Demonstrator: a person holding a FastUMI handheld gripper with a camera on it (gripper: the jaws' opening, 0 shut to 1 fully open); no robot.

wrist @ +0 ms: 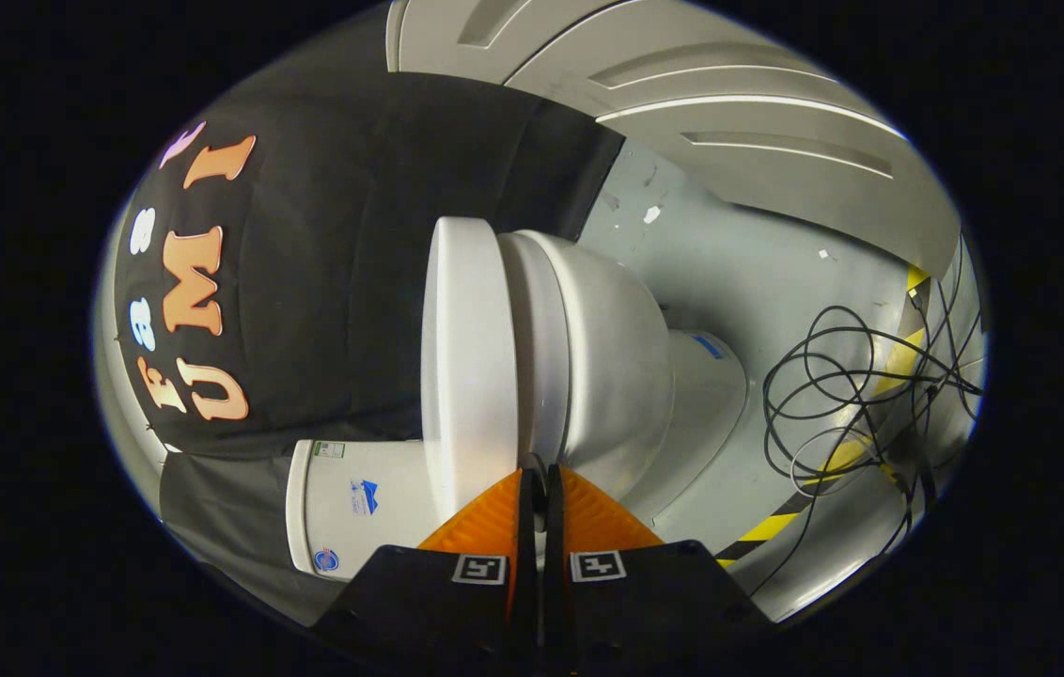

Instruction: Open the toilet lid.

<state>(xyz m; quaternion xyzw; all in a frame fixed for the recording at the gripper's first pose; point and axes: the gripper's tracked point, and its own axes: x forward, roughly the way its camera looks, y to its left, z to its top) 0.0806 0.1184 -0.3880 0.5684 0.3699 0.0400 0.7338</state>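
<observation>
While the view is rolled on its side, the toilet reads from left to right as tank, lid, bowl and base: the tank [353, 503] lies against the black cloth wall [306, 282], the toilet lid [466, 357] stands just ahead of the fingers as a pale slab, and the bowl [607, 376] and pedestal [706, 395] follow towards the grey floor [729, 263]. The lid looks closed down on the seat [532, 357], with only a thin seam between them. The gripper [539, 475] has its jaws pressed together, or all but, with nothing visibly pinched; their tips sit right at the seam on the near rim, though I cannot tell if they touch it. To do this step well, I judge the tips should slip under the lid's edge alone, not the seat's, then push it in an arc about the hinge near the tank, keeping contact so it does not slip off. Further right, loose black cables [833, 395] coil on the floor by yellow-and-black tape [767, 527], well apart from the toilet
</observation>
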